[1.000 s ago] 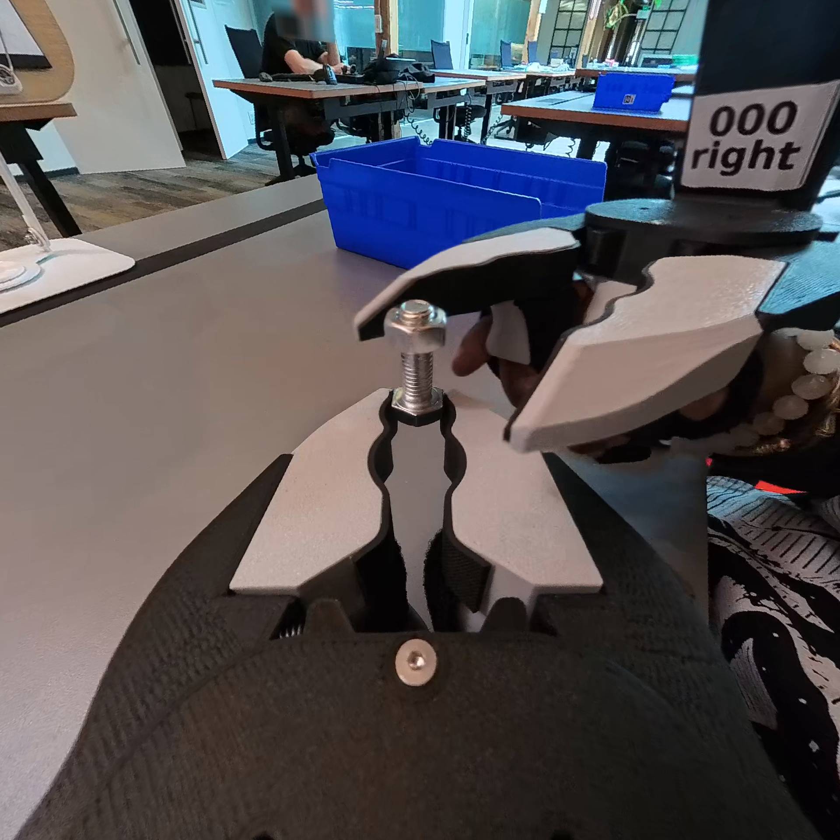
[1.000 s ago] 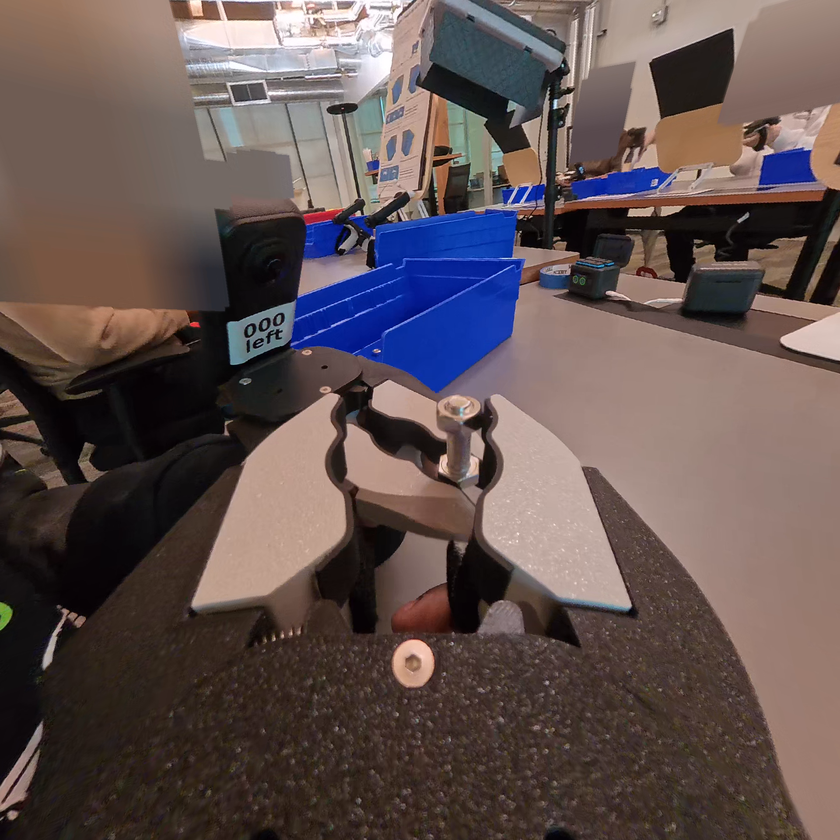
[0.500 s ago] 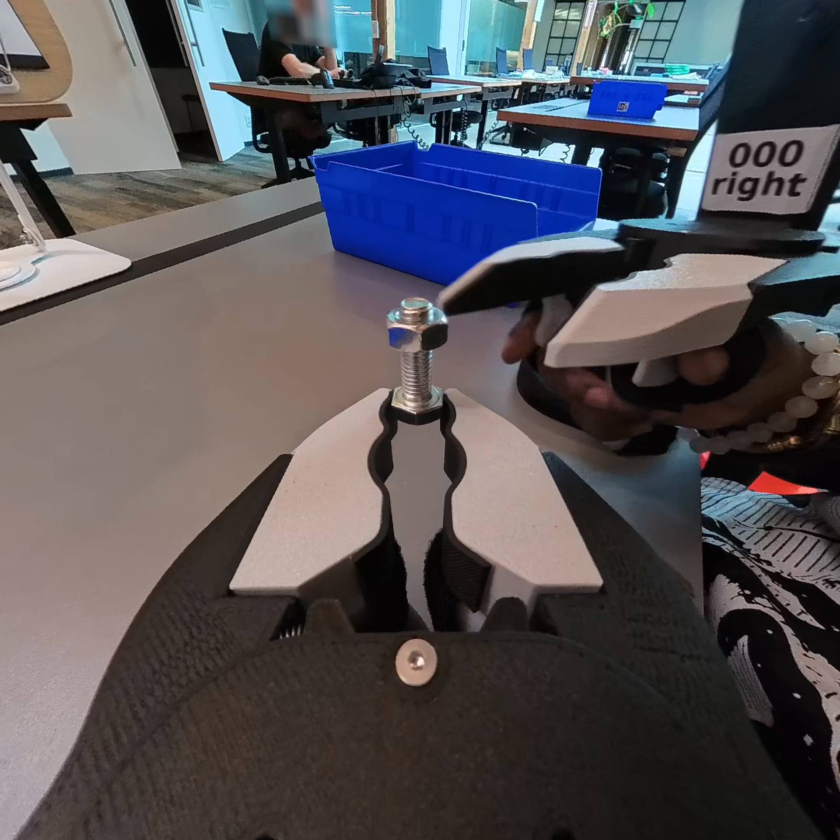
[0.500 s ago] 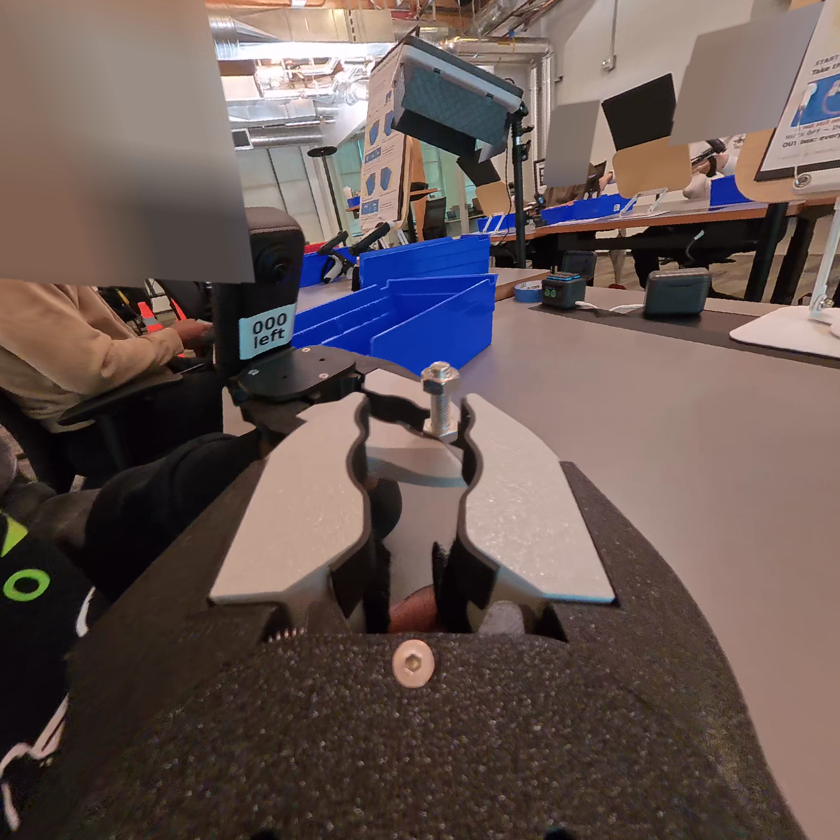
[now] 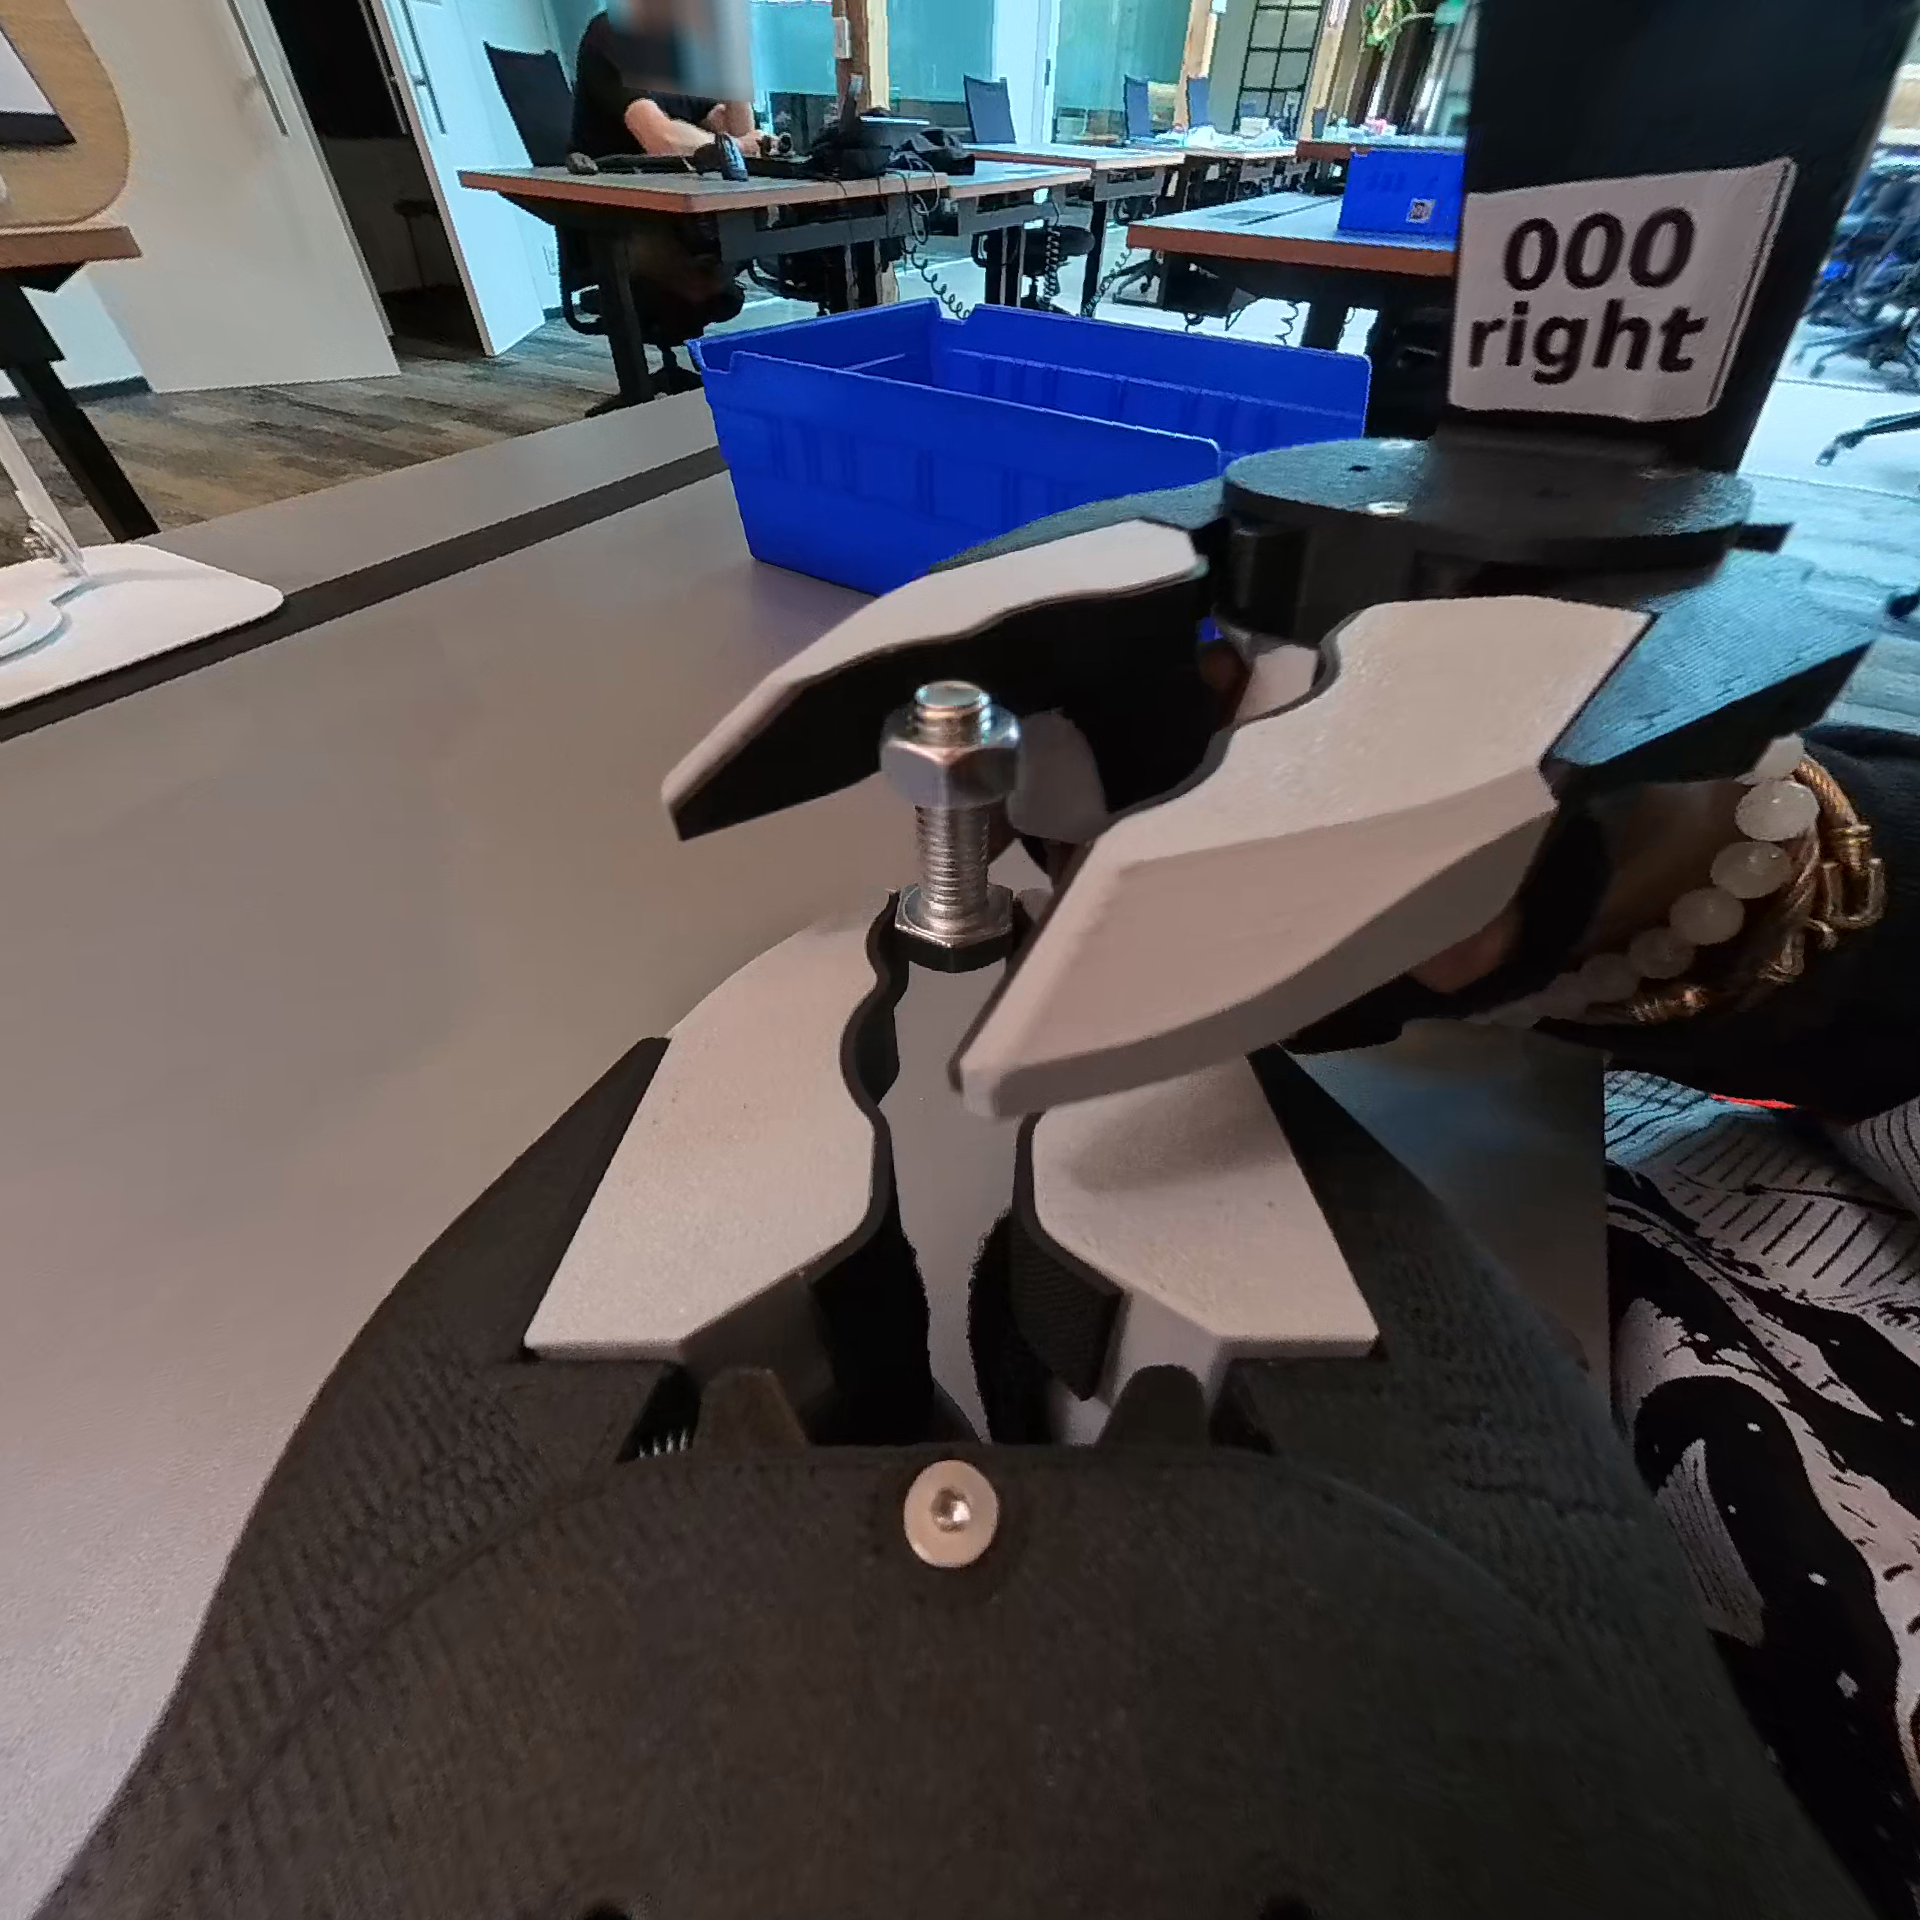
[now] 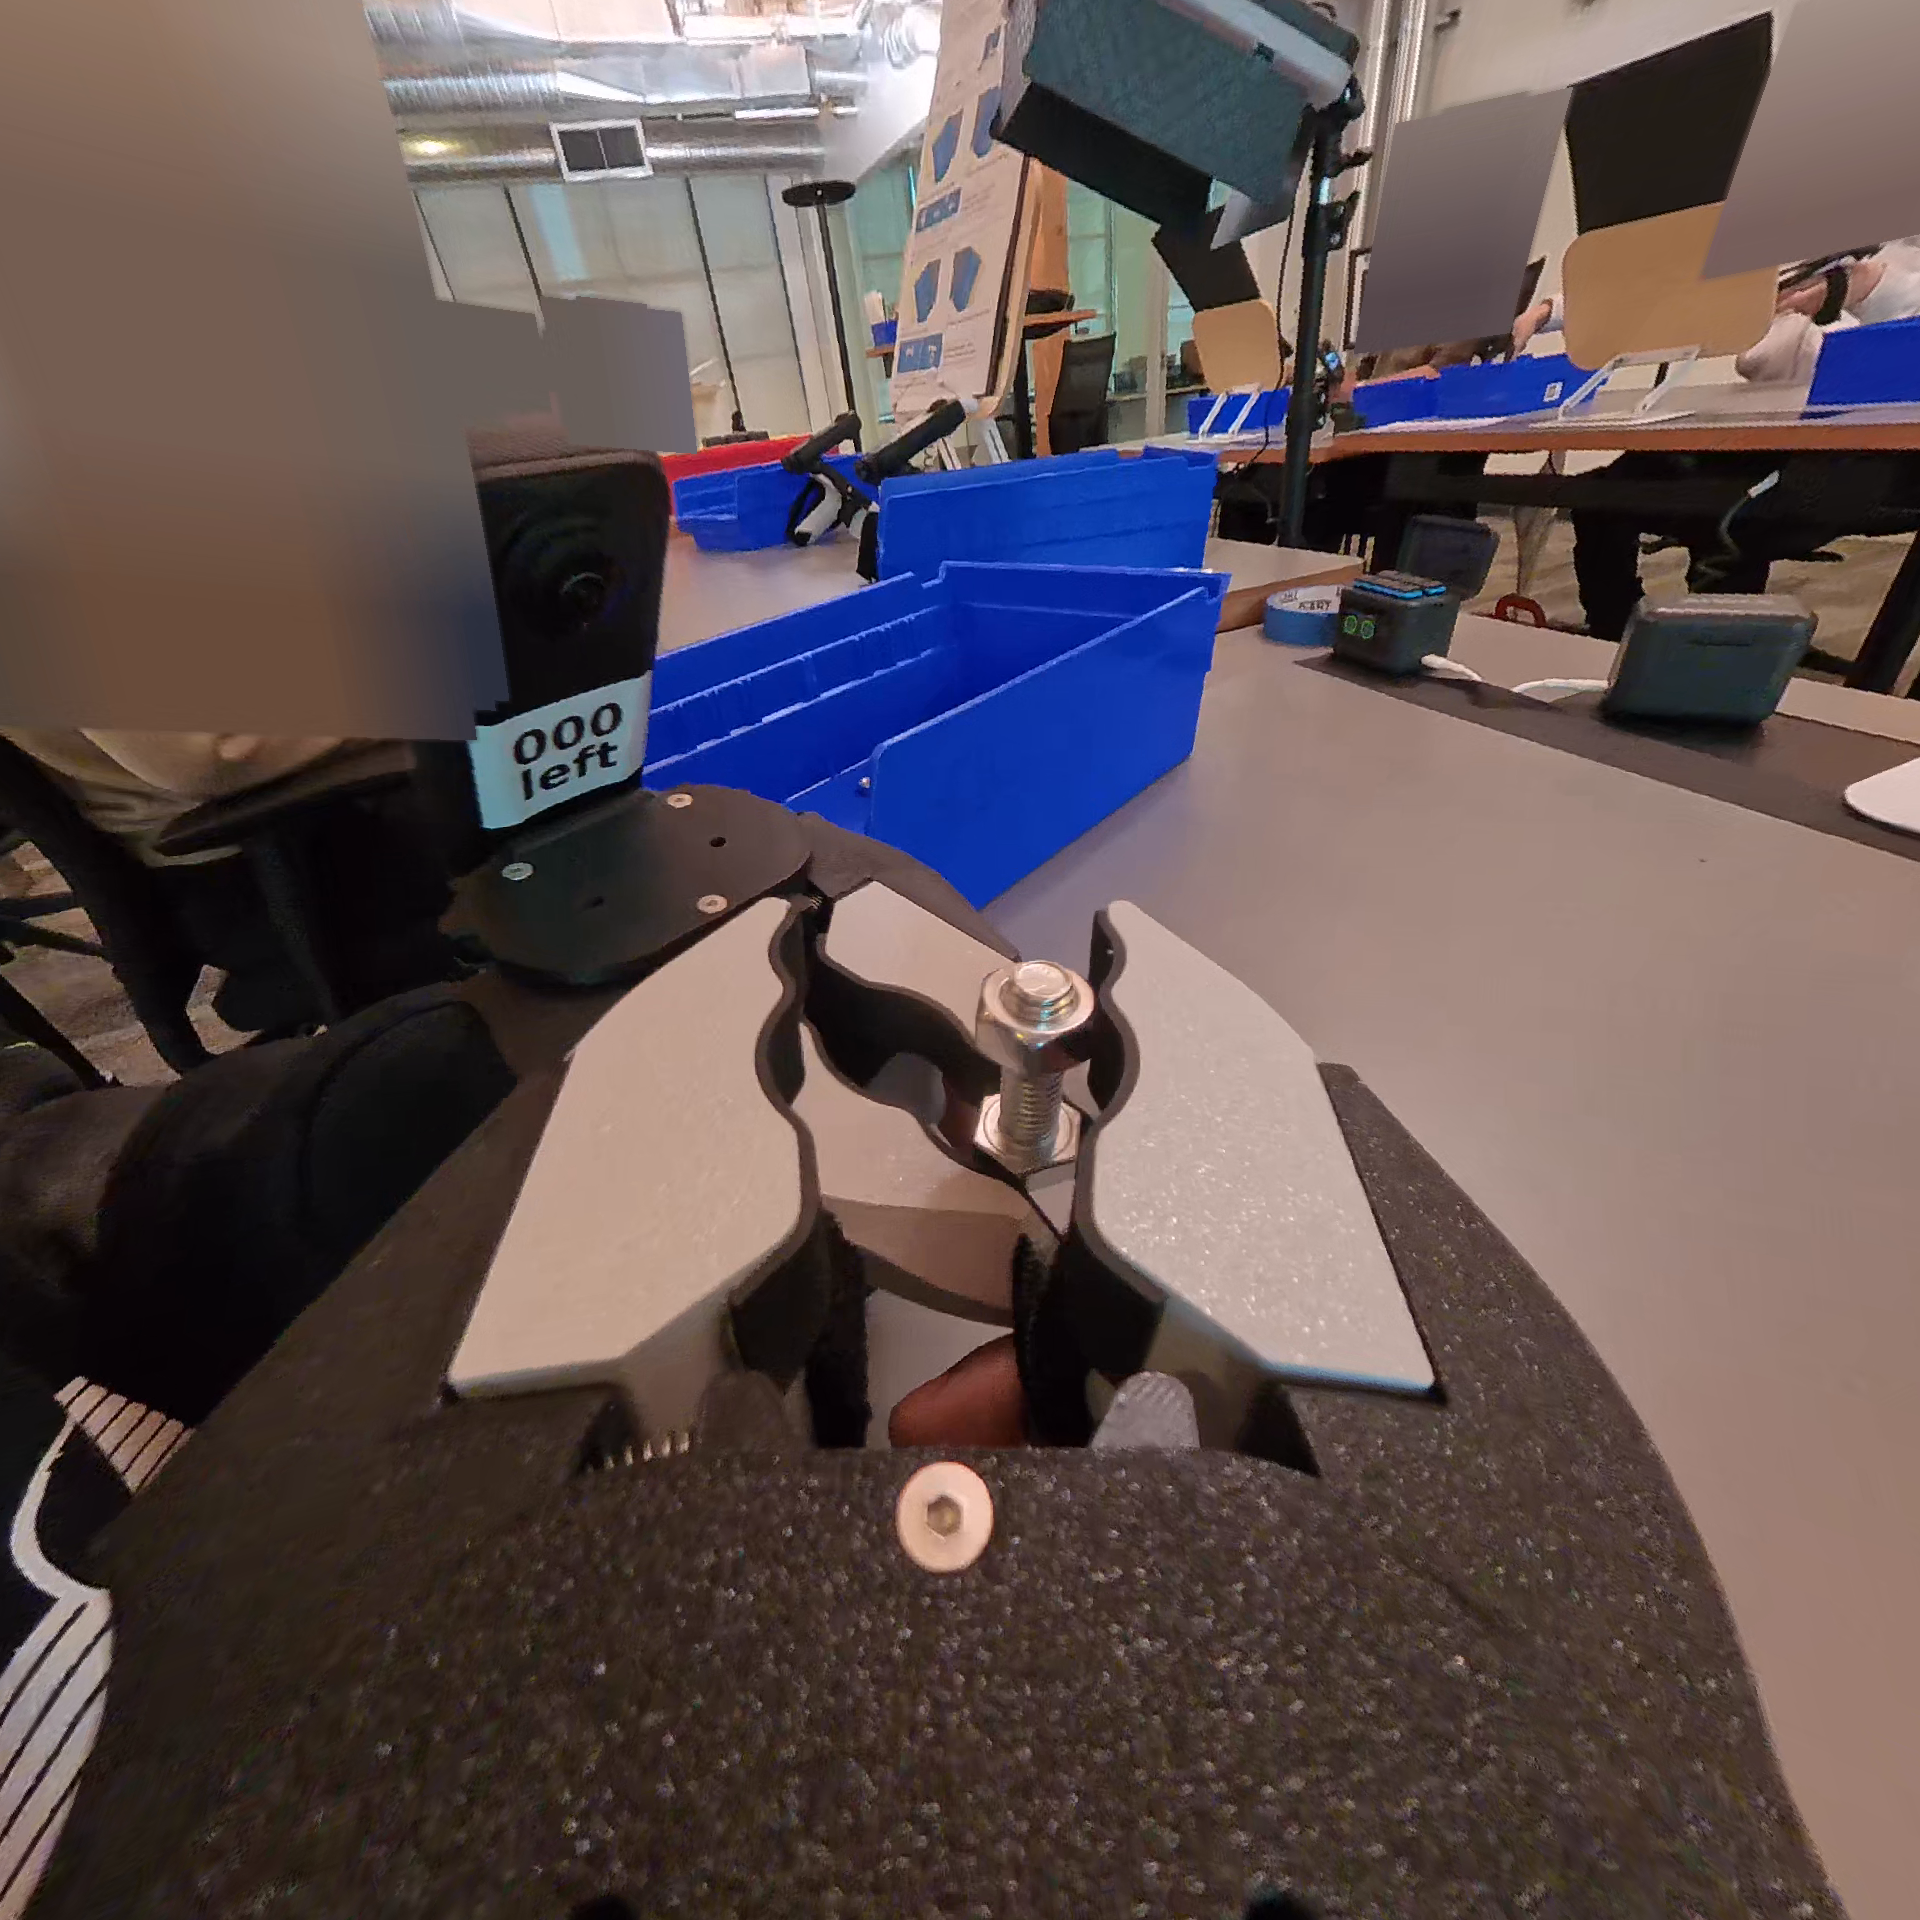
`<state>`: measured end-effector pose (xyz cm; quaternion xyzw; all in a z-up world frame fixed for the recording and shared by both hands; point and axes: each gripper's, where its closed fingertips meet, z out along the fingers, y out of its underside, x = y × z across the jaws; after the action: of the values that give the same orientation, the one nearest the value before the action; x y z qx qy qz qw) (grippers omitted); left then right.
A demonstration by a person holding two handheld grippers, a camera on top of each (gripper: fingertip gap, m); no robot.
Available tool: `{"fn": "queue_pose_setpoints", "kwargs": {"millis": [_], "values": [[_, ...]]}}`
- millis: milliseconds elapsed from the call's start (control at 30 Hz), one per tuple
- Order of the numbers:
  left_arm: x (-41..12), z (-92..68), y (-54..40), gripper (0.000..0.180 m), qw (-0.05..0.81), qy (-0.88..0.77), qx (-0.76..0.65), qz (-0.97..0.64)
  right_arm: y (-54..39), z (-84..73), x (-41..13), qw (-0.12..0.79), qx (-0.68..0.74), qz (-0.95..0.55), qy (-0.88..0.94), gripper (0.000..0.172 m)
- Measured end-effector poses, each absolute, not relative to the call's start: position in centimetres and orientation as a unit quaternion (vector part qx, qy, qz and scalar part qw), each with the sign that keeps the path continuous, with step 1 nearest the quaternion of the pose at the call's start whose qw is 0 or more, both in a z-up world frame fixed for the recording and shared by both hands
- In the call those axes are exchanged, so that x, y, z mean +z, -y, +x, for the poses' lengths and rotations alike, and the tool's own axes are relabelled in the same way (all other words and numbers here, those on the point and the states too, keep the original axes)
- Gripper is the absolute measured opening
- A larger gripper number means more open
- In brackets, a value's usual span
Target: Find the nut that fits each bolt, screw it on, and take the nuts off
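Left gripper [image 5: 951, 940] pinches an upright bolt [image 5: 954, 868] by its head; right gripper [image 6: 951, 1029], spread wide, brackets the nut [image 6: 1034, 1023] on top.

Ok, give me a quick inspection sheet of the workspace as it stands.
Surface: grey table, bare near the work.
Job's things: bolt upright, head down; nut near its top end.
Clutter: blue bin; tape roll; two small dark boxes.
Grippers: left gripper shut on the bolt's head; right gripper open, fingers either side of the nut, a gap on one side.
Cables: white lead by the boxes.
Surroundings: desks, chairs, seated person.
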<state>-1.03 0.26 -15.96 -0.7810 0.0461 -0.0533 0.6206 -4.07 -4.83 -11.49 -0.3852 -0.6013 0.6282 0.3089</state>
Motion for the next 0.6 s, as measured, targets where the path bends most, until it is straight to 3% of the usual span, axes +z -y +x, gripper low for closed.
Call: {"fn": "queue_pose_setpoints", "kwargs": {"millis": [267, 367, 433, 600], "values": [[-15.9, -1.2, -0.2, 0.018, 0.623, -0.041, -0.054, -0.78, 3.7, -2.4, -11.2, 0.332, 0.629, -0.398, 0.579, 0.048], [-15.8, -1.3, -0.2, 0.018, 0.624, -0.038, -0.055, -0.778, 3.1, -1.4, -11.2, 0.343, 0.629, -0.406, 0.567, 0.039], [-15.8, -1.3, -0.2, 0.018, 0.624, -0.036, -0.056, -0.778, 3.1, -0.4, -11.2, 0.34, 0.635, -0.395, 0.57, 0.016], [-15.9, -1.3, -0.2, 0.018, 0.623, -0.038, -0.054, -0.779, 2.5, 0.6, -11.5, 0.342, 0.636, -0.402, 0.564, 0.014]]}}
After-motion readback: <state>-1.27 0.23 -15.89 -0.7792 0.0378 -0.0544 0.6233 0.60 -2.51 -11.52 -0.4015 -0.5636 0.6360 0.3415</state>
